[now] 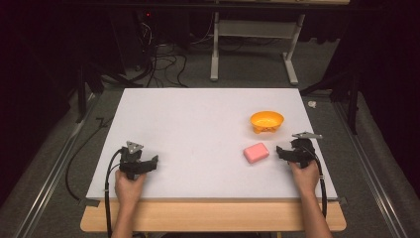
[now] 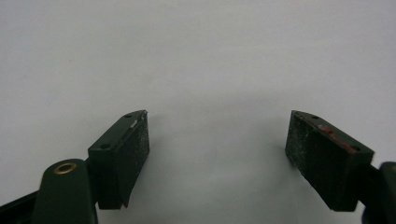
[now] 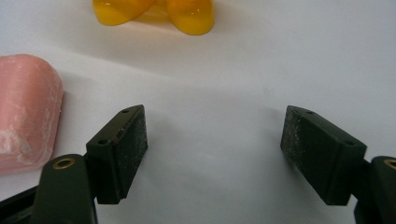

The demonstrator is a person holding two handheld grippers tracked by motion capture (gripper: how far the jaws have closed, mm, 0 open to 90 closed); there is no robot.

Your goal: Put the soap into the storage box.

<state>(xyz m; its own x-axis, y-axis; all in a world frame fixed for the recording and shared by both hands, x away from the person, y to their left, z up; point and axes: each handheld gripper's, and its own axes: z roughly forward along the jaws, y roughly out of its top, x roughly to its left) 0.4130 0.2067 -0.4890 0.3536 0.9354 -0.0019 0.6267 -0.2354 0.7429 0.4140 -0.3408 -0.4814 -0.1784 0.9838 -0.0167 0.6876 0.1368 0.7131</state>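
Both grippers are resting on the white bench (image 1: 198, 124), fingers apart and empty. The right gripper (image 1: 283, 151), at the pink soap bar's (image 1: 256, 152) 3 o'clock, is risking nudging it toward the orange bowl (image 1: 267, 120); the left gripper (image 1: 148, 163) is sitting well apart.

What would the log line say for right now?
left gripper: open, empty, low over white table | right gripper: open, empty, beside pink soap | orange bowl: upright, behind soap
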